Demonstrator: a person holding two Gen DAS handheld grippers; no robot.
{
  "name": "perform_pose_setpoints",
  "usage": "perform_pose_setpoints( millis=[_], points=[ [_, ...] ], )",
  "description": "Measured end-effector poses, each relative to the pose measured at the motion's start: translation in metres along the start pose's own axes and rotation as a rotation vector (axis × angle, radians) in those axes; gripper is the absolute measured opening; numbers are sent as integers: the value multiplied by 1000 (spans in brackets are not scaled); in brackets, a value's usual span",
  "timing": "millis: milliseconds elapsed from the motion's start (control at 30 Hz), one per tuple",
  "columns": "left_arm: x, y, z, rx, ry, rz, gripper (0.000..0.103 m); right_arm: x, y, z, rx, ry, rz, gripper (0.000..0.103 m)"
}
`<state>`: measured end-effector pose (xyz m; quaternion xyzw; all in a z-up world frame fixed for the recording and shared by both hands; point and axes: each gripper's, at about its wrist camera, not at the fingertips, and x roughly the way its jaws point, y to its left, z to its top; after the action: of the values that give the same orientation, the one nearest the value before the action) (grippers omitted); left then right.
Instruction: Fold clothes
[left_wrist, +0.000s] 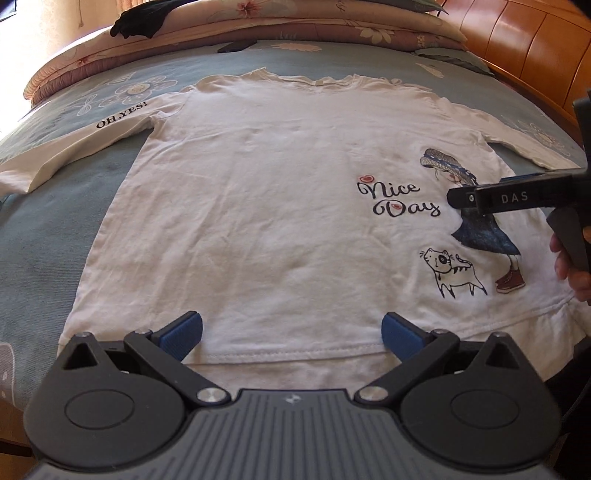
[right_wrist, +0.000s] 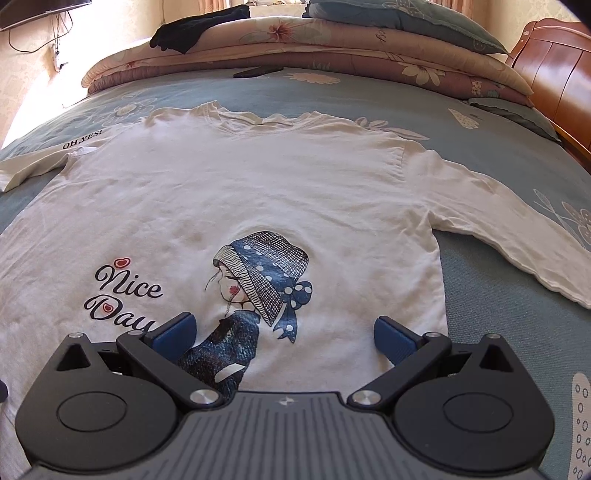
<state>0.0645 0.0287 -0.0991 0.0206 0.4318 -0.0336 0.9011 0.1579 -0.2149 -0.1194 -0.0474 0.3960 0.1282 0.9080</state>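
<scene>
Ahead of both spread jaws, shirt (left_wrist: 258, 206) flat.

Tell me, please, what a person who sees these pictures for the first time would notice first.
First, the white long-sleeved shirt spread flat, front up, on the blue flowered bed cover. Its print of a girl in a blue headscarf beside the words "Nice Day" stands out. Both grippers, left gripper and right gripper, are open over its lower part.
</scene>
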Motion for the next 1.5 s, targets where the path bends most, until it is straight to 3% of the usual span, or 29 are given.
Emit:
perform_pose_setpoints(
  millis=[100, 233, 367, 567, 767, 933, 1067, 1200, 1367, 1500],
  points=[
    [-6, 25, 21, -80, -65, 28, 103, 0, 0, 0, 0, 0, 1, 103],
    [10, 57, 34, -228, 9, -111, 103, 1, -2, 0, -6, 0, 3, 103],
    [23, 70, 21, -320, 77, -141, 102, 1, -2, 0, -6, 3, 3, 103],
    [8, 73, 2, -290, 24, -170, 102, 1, -1, 0, -7, -1, 2, 103],
    [6, 86, -1, -365, -1, -217, 102, 0, -3, -4, -10, -18, 8, 103],
    [6, 82, -1, -331, -9, -209, 103, -2, -2, -7, -8, -41, 5, 103],
    [6, 86, 0, -360, -20, -207, 102, -4, 2, -8, -7, -52, -17, 103],
    [1, 100, 9, -347, -48, -97, 102, -7, 4, -12, -3, -63, -29, 103],
    [-9, 147, 26, -321, -118, 16, 102, -8, 4, -16, -11, -85, -28, 103],
    [-15, 191, 39, -257, -157, 160, 100, -7, 0, -20, -2, -111, -6, 103]
  ],
)
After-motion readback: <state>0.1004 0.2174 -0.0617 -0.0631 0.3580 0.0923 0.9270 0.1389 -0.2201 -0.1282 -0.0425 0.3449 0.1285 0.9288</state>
